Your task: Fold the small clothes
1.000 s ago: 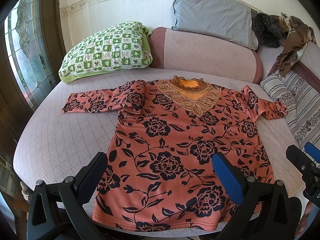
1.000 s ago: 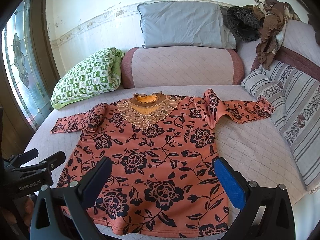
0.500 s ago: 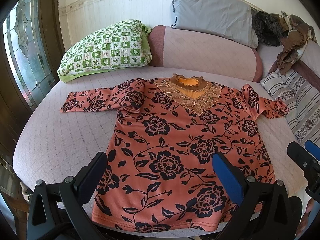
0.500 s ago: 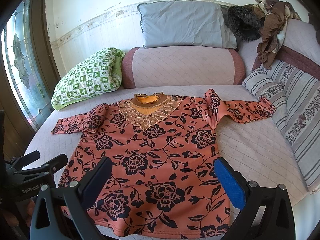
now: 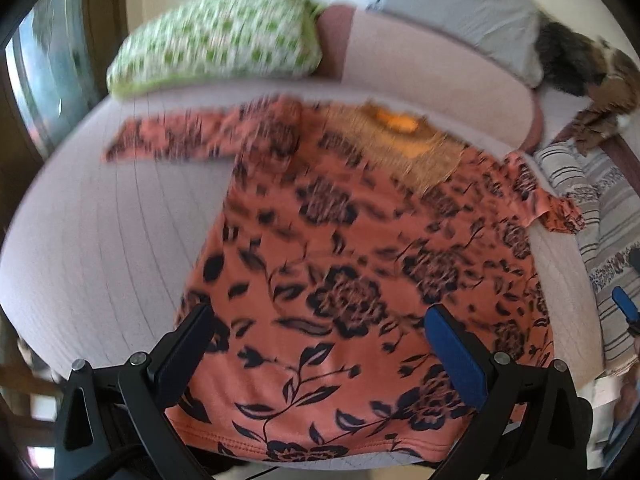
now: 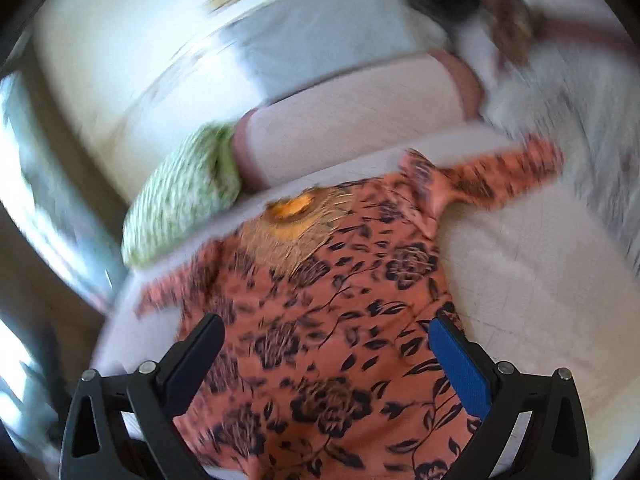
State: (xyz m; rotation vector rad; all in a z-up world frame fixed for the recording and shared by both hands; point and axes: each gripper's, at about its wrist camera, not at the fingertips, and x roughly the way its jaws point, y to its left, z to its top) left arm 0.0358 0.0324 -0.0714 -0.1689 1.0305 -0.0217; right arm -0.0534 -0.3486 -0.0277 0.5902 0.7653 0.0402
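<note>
An orange top with a black flower print (image 5: 360, 264) lies flat on the pale bed, front up, both sleeves spread out; it also shows in the right wrist view (image 6: 332, 320). Its lace collar (image 5: 400, 140) points toward the pillows. My left gripper (image 5: 316, 340) is open and empty, low over the hem on the left half. My right gripper (image 6: 326, 354) is open and empty, over the lower right part of the top. A blue fingertip of the right gripper (image 5: 624, 308) shows at the right edge of the left wrist view. Both views are blurred.
A green checked pillow (image 5: 216, 36) and a grey pillow (image 5: 452, 8) lean at the head of the bed (image 5: 100, 240). A striped cushion (image 5: 600, 200) and brown clothes (image 5: 608, 92) lie on the right. A window (image 5: 48, 60) is on the left.
Both grippers have moved forward and lower toward the top, which now looks larger. The right wrist view has tilted to the left. Both stay open and empty.
</note>
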